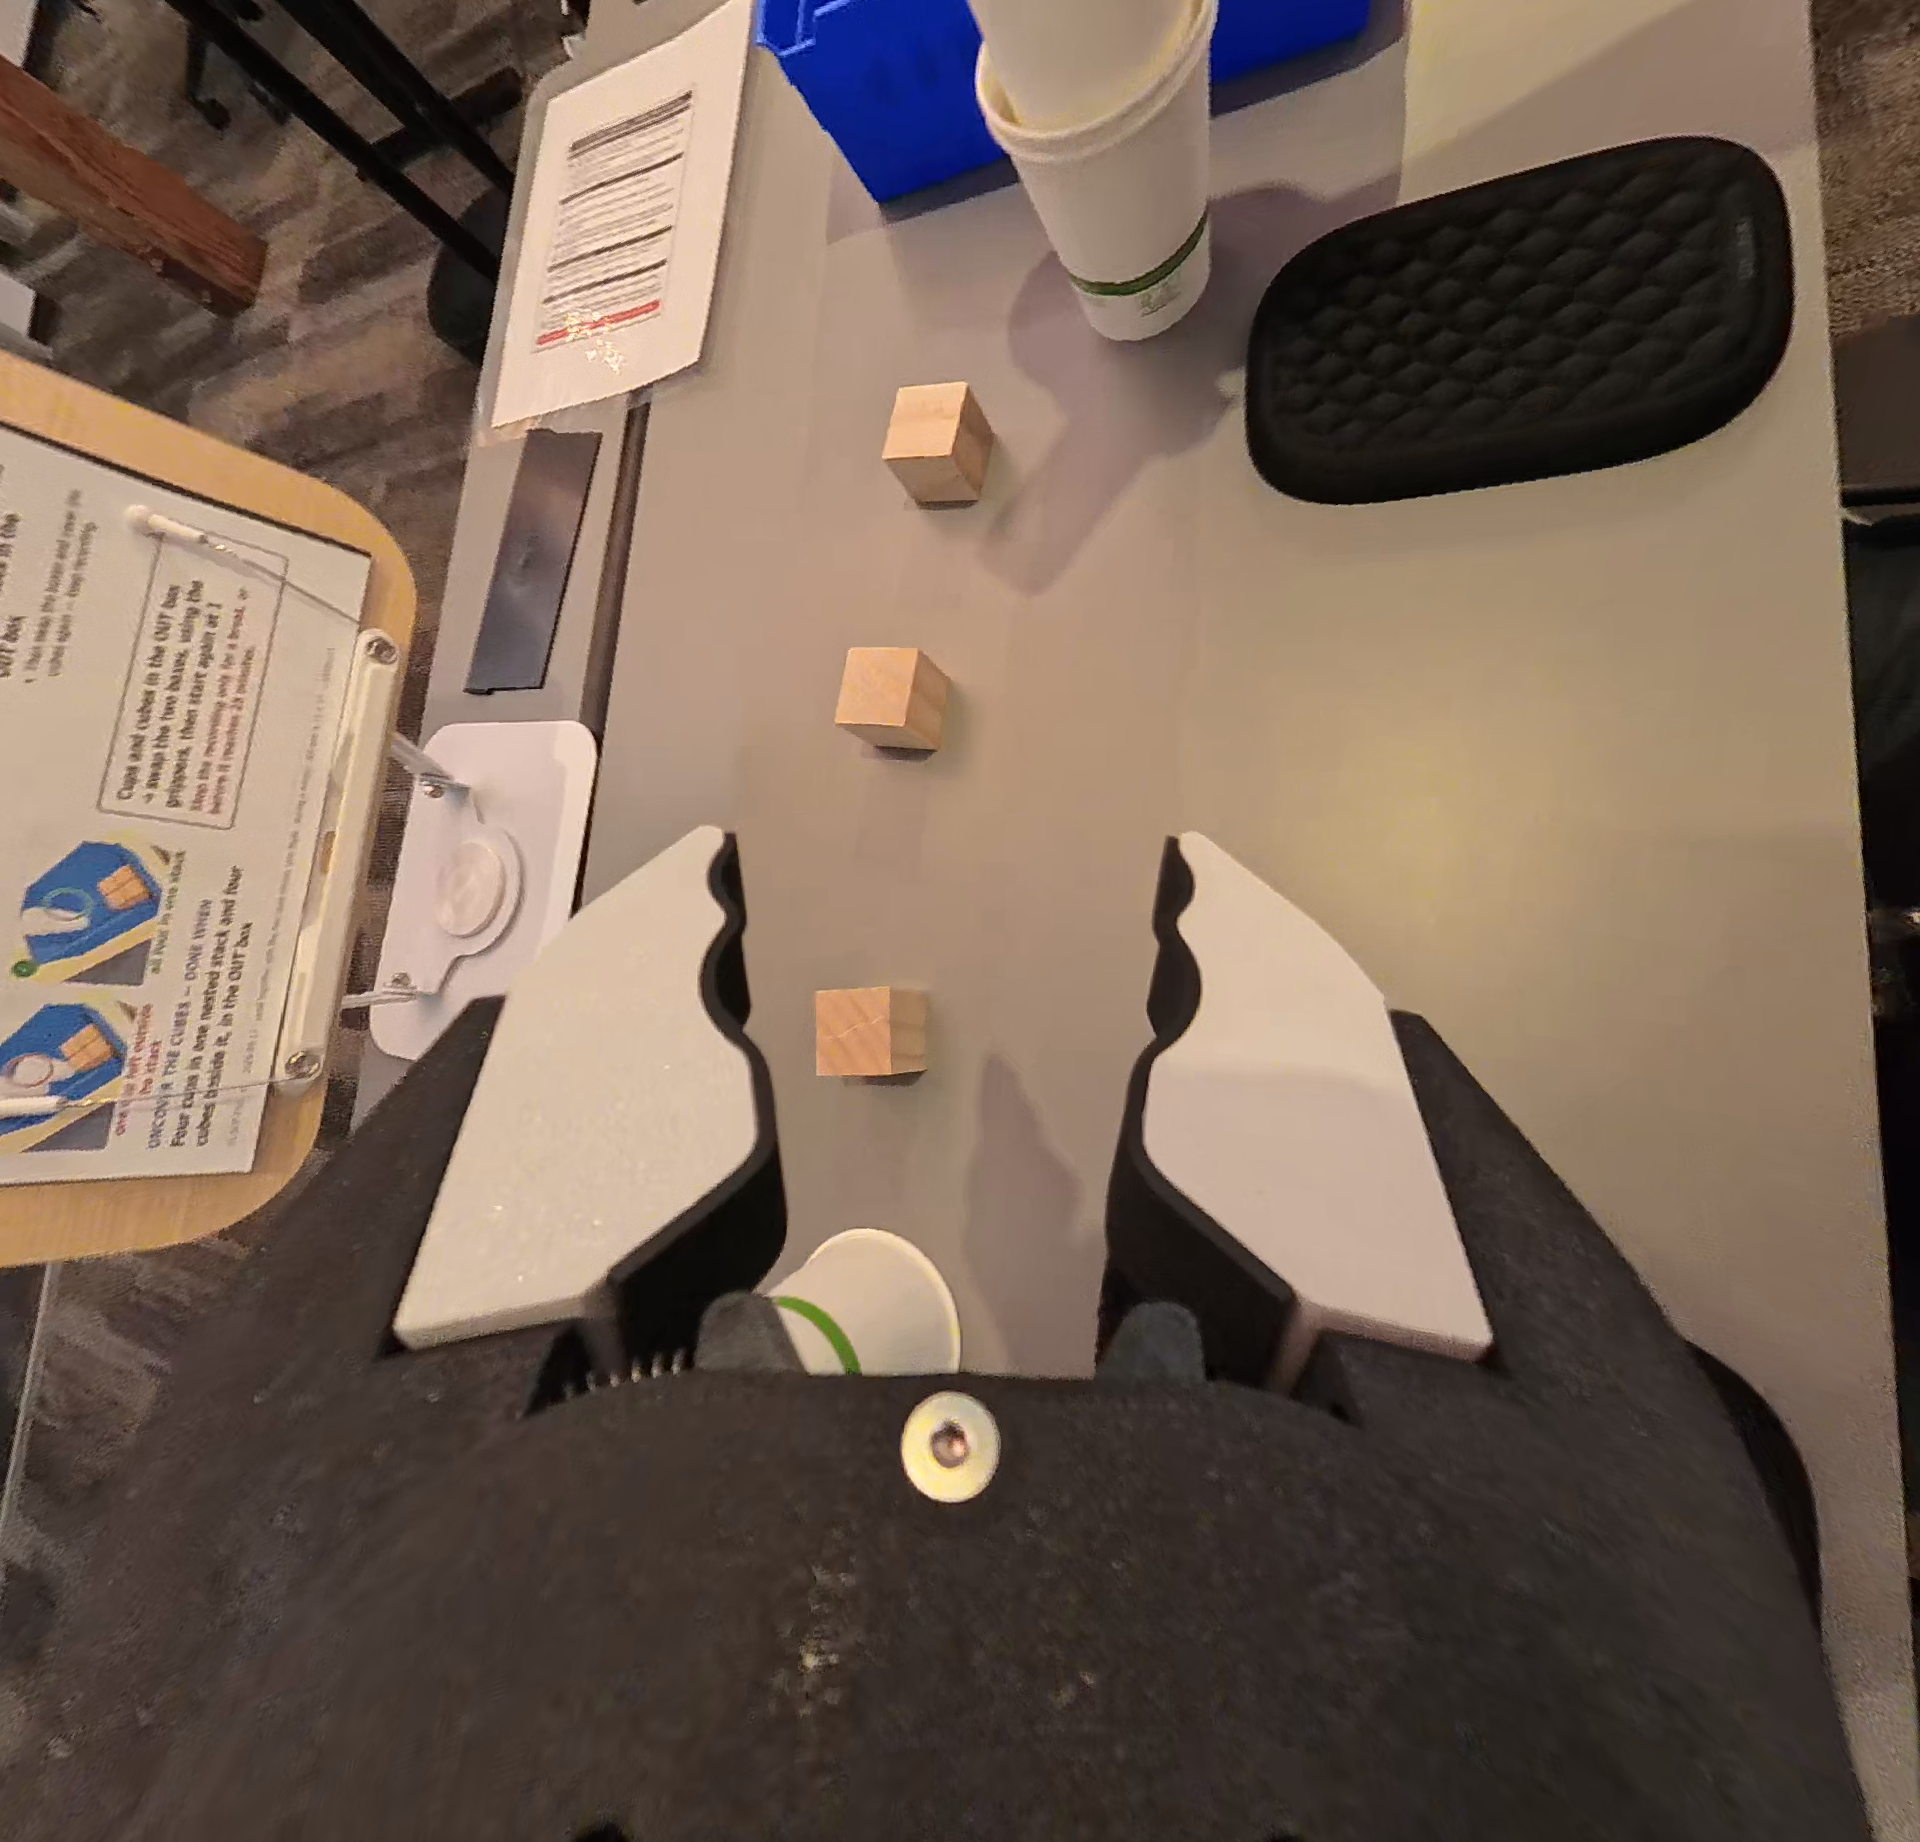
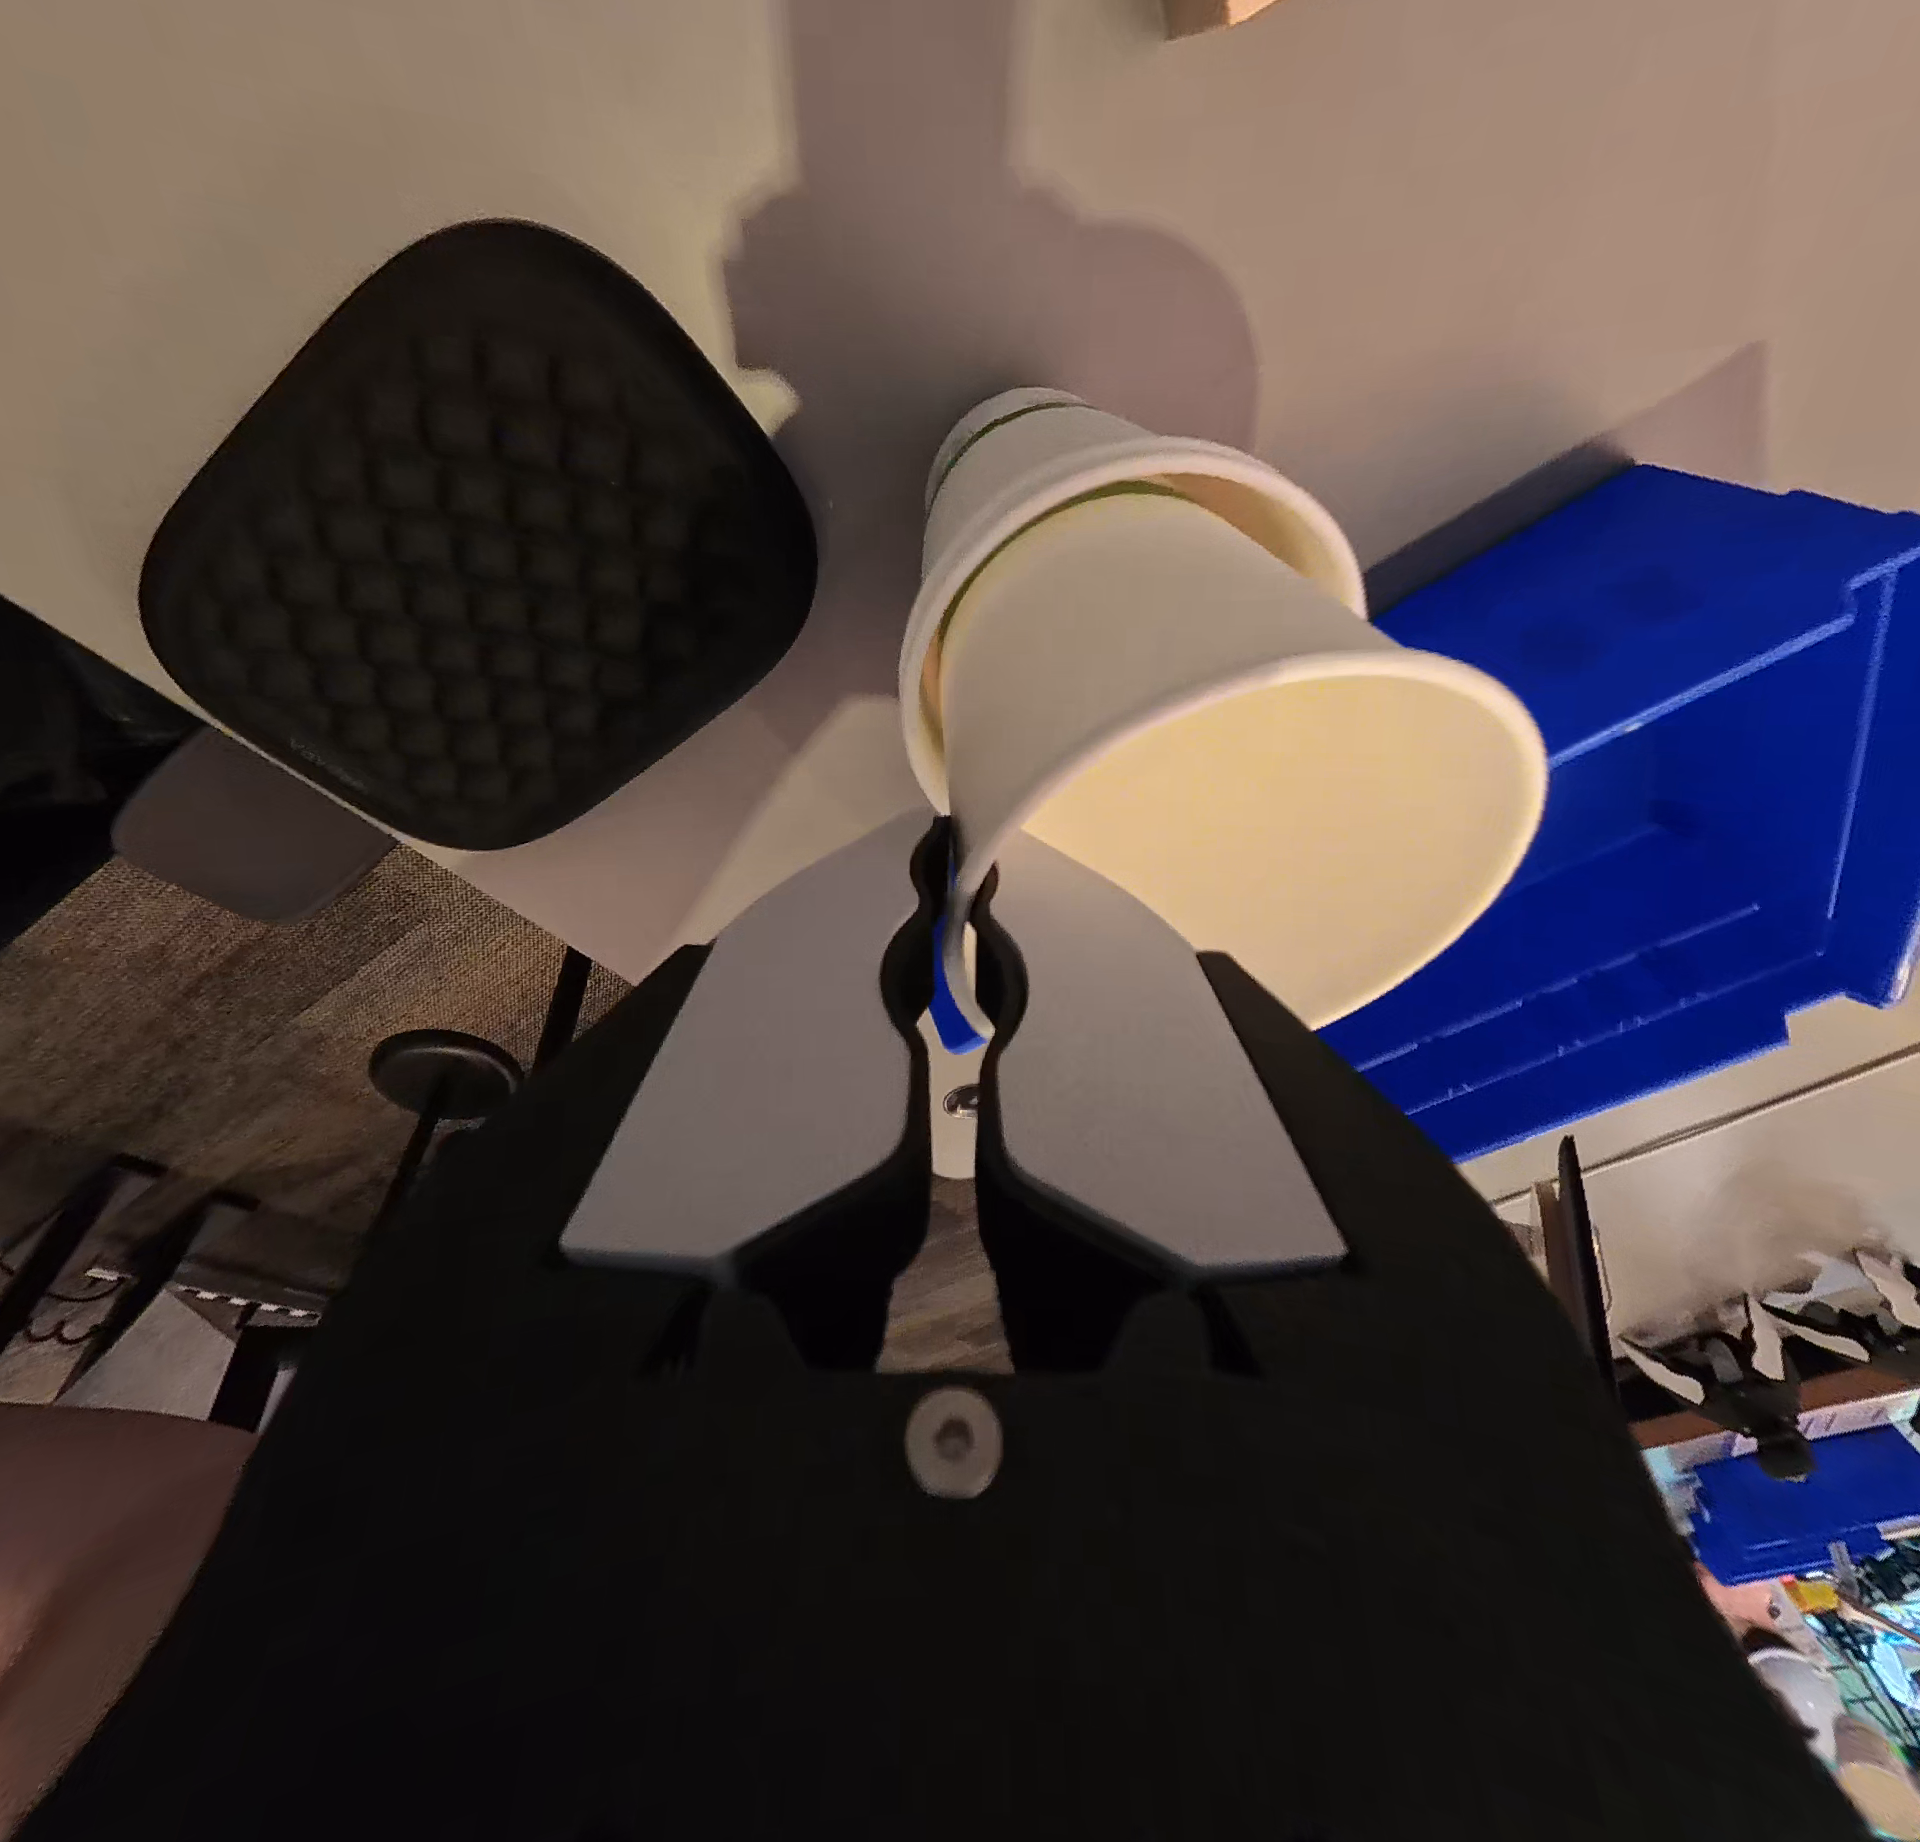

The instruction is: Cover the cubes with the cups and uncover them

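White paper bends between the shut fingers of the right gripper point(image 2: 954, 883): they pinch the rim of the nearest cup in a nested stack of cups point(image 2: 1174, 670), and the rim buckles inward where it is squeezed. Only the right wrist view shows this grip. It also shows that the stack is three cups deep, tilted, cream inside, with a thin green band near the base of the farthest cup. A black quilted pad point(image 2: 478, 535) lies left of the stack, a blue bin point(image 2: 1683, 836) to its right, and the corner of one wooden block shows at the top edge.

From the left wrist view comes the layout. The left gripper point(image 1: 951, 862) hangs over the grey table point(image 1: 1455, 805) with its fingers spread wide and nothing between them. Three bare wooden cubes form a line running away from it: the near cube point(image 1: 871, 1032) sits between the finger bases, the middle cube point(image 1: 891, 699) just past the tips, the far cube point(image 1: 937, 442) beyond. Close under the gripper body stands an upside-down cup point(image 1: 878, 1304), white with a green ring; whether it covers a cube cannot be told. At the far end the stack leans in front of the bin, with the pad to its right. A printed sheet point(image 1: 623, 223) lies on the table's left edge, and a wooden board with an instruction card point(image 1: 197, 805) sits off the table to the left.
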`<state>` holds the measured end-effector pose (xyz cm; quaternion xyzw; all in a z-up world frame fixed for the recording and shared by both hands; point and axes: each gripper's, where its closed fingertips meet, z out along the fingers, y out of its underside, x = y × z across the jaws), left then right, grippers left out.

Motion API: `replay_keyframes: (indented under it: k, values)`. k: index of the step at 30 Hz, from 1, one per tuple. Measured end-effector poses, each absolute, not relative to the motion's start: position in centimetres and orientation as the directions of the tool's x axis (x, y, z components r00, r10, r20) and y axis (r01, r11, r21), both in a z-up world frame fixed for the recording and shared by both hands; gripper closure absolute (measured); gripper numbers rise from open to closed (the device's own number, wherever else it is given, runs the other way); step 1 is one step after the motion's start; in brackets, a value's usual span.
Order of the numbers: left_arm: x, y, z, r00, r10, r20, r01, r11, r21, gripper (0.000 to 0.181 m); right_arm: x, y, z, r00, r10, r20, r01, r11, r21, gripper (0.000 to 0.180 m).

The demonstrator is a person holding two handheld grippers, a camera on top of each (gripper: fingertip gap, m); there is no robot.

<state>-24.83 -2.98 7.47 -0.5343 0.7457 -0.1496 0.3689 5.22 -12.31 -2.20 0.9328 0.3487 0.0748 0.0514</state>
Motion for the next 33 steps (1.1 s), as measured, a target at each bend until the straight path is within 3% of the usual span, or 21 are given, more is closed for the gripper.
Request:
replay_keyframes:
  k: [10,21,33]
  values:
    - [-30.7,4.2,6.7,0.058,-0.932,-0.358,-0.761,0.191,-0.620,0.103,5.1,-11.7,-3.3,0.733,0.671,0.112,0.665,-0.741,0.094,0.172]
    - [-38.9,12.0,-0.7,0.278,-0.921,-0.272,-0.867,-0.119,-0.484,0.086,4.7,-11.6,0.7,0.724,0.654,0.220,0.681,-0.728,-0.076,0.154]
    - [-40.8,14.6,-4.2,0.238,-0.921,-0.309,-0.938,-0.135,-0.319,0.081,-1.1,-12.3,6.2,0.765,0.583,0.272,0.616,-0.541,-0.572,0.149]
